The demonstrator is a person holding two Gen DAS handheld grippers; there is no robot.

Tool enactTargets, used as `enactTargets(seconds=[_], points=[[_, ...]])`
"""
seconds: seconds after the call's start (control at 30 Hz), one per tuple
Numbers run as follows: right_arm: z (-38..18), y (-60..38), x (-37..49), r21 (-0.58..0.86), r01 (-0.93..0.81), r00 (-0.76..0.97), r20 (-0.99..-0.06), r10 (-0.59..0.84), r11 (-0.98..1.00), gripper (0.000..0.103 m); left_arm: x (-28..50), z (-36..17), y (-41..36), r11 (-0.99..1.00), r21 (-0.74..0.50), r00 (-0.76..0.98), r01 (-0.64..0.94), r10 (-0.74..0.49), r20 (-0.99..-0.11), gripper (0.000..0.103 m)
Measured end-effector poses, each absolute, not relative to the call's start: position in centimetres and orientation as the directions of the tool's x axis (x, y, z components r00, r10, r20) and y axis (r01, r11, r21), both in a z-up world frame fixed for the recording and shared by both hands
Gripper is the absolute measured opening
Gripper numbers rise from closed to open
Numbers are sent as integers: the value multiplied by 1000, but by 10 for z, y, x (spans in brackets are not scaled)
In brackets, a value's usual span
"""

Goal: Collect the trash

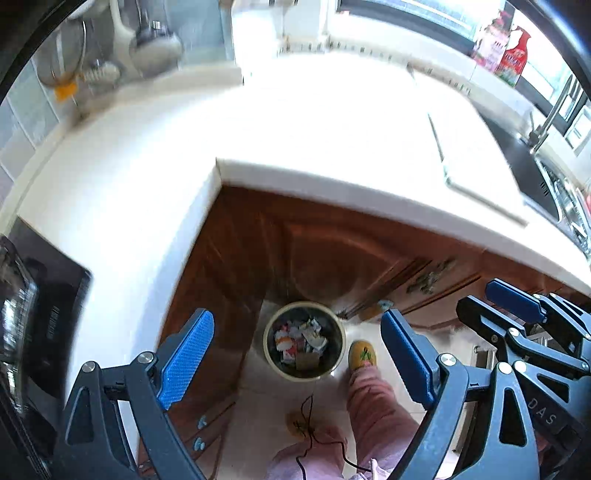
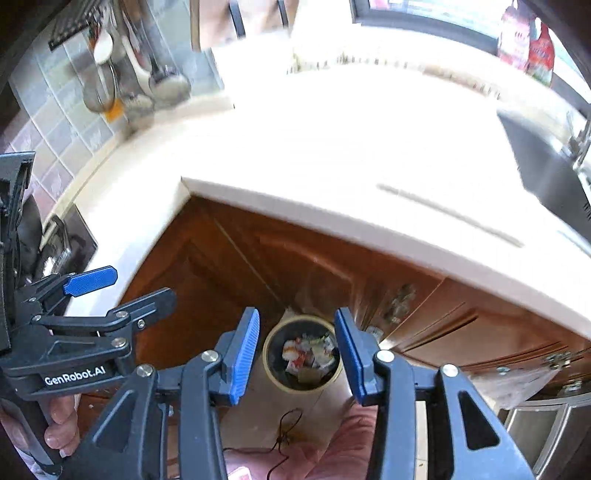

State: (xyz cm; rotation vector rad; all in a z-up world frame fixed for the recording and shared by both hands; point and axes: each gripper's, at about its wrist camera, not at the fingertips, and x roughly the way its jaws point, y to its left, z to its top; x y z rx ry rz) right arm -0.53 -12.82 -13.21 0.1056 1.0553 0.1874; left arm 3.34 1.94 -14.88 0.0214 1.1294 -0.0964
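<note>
Below me is a white L-shaped countertop [image 1: 295, 129], very bright from the window [image 1: 406, 14] at one o'clock. Brown wooden cabinets [image 1: 332, 251] stand under it, grey wall tiles [image 2: 55, 122] at ten o'clock.

Empty right gripper [image 2: 297, 356] high above the trash-filled bin [image 2: 302, 358] beside wooden cabinets [image 2: 295, 266].

Daylight pours in from the window [image 1: 406, 14] up top and totally blows out the white desk [image 1: 295, 122]. Cabinets [image 2: 295, 266] below sit in shade. Motion blur smears everything, and the fisheye bends the edges into black corners.
</note>
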Motion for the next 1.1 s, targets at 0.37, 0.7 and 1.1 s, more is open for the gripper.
enactTargets(seconds=[0.37, 0.7, 1.1], points=[[-32, -140, -1, 160, -44, 585, -796, 155, 986, 52, 36, -38, 10, 998, -19, 547, 65, -51, -836, 96], [16, -148, 18, 131, -57, 645, -751, 137, 990, 53, 53, 11, -4, 999, 6, 616, 44, -23, -788, 96], [42, -162, 40, 109, -60, 701, -703, 119, 992, 57, 80, 32, -19, 999, -1, 632, 40, -26, -774, 96]])
